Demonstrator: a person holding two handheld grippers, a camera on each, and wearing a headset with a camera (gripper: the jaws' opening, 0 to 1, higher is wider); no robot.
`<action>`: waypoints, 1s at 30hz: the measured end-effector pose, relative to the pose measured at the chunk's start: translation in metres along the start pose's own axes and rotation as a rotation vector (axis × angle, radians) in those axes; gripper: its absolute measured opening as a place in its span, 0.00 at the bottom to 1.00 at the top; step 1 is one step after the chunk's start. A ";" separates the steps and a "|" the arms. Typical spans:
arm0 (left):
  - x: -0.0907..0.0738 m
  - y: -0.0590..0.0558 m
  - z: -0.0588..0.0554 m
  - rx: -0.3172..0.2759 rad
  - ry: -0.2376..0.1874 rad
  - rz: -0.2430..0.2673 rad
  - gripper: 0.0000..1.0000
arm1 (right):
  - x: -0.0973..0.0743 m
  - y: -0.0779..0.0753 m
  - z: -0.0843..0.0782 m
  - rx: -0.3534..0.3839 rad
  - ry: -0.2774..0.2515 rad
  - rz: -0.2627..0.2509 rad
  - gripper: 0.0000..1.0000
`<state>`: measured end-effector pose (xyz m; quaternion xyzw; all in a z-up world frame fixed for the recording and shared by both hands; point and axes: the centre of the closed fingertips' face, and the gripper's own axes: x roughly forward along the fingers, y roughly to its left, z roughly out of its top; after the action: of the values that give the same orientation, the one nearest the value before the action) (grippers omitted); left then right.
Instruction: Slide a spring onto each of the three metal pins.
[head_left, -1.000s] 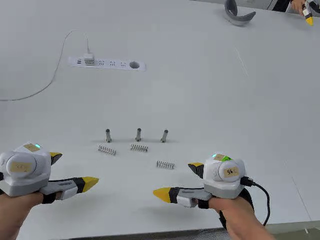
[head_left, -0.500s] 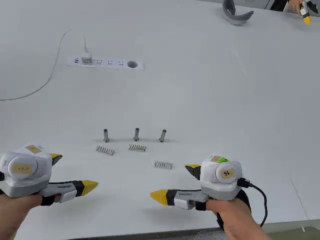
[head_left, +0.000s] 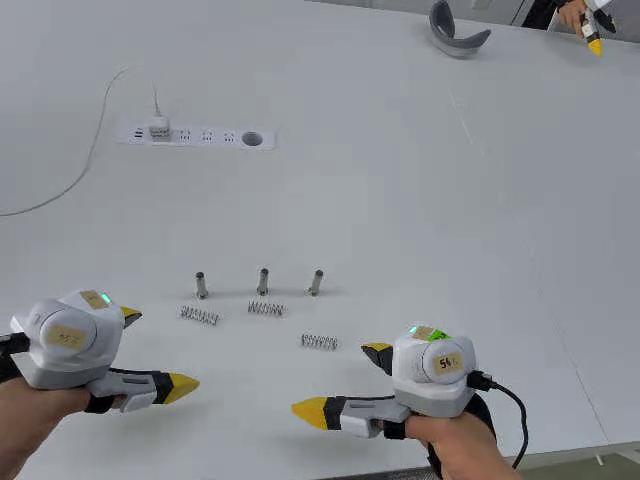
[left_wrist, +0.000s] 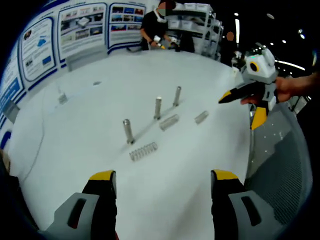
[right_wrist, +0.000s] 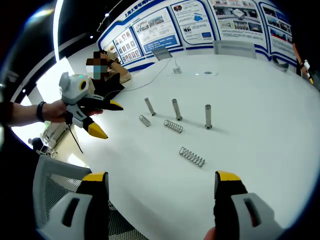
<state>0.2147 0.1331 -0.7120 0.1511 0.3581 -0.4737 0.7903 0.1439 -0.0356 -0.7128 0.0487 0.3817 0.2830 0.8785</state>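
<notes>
Workbench (head_left: 450, 200): spring (head_left: 319, 342) beyond right hand-held gripper (head_left: 340, 378) (jaws apart).

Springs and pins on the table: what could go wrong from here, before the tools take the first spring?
1. The three springs lie loose on their sides on the smooth table; a pinch off centre may make one roll or jump away.
2. The pins stand close in a row, perhaps unfixed; the wide-open right tool could tip a neighbour over while it lowers a spring.
</notes>
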 end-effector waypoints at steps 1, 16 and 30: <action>0.003 0.000 0.001 0.020 0.008 -0.007 0.79 | 0.000 0.000 0.000 0.001 -0.001 -0.001 0.88; 0.040 -0.001 0.012 0.100 0.051 -0.085 0.76 | -0.005 -0.006 -0.001 0.016 0.000 -0.018 0.88; 0.056 0.002 0.007 0.089 0.094 -0.121 0.70 | -0.006 -0.008 -0.002 0.023 -0.002 -0.025 0.88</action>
<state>0.2360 0.0943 -0.7474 0.1862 0.3819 -0.5285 0.7349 0.1430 -0.0457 -0.7132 0.0544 0.3848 0.2675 0.8817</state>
